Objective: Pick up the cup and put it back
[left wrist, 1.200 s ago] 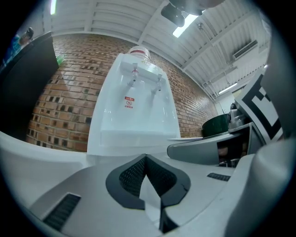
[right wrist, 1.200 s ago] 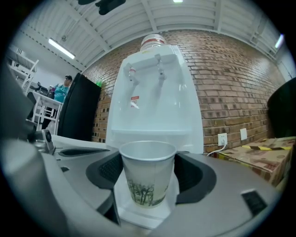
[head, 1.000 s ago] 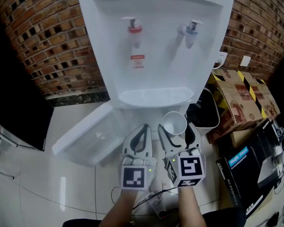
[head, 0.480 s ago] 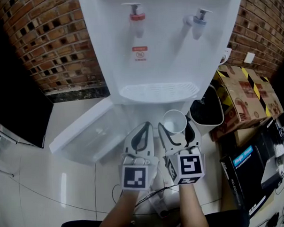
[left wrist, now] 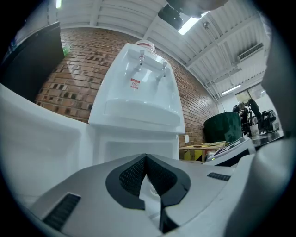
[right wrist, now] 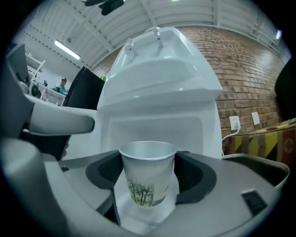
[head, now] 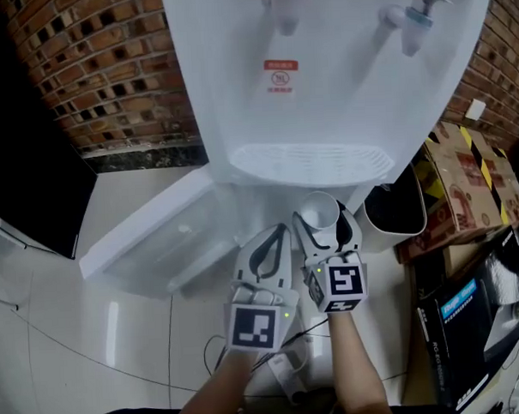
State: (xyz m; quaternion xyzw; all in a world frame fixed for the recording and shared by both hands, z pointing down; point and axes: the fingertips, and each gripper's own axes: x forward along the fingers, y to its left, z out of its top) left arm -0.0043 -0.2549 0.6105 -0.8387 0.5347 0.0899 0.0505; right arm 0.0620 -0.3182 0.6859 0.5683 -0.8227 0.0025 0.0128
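Note:
A white paper cup (head: 319, 215) with a green tree print stands upright between the jaws of my right gripper (head: 324, 223), which is shut on it. The right gripper view shows the cup (right wrist: 148, 175) held in the right gripper (right wrist: 148, 180), in front of the white water dispenser (right wrist: 159, 88). In the head view the cup hangs just below and in front of the dispenser's drip tray (head: 309, 163). My left gripper (head: 278, 235) is beside it on the left. The left gripper (left wrist: 146, 160) is shut with nothing held.
The dispenser (head: 323, 79) carries a red tap (head: 285, 2) and a blue tap (head: 414, 17). Its white lower door (head: 149, 237) hangs open to the left. A black bin (head: 395, 209) and a cardboard box (head: 477, 179) stand at the right, a dark panel (head: 17, 161) at the left.
Both grippers and the head have moved closer to the dispenser and a little right. The cup stays in the right gripper. The left gripper stays shut.

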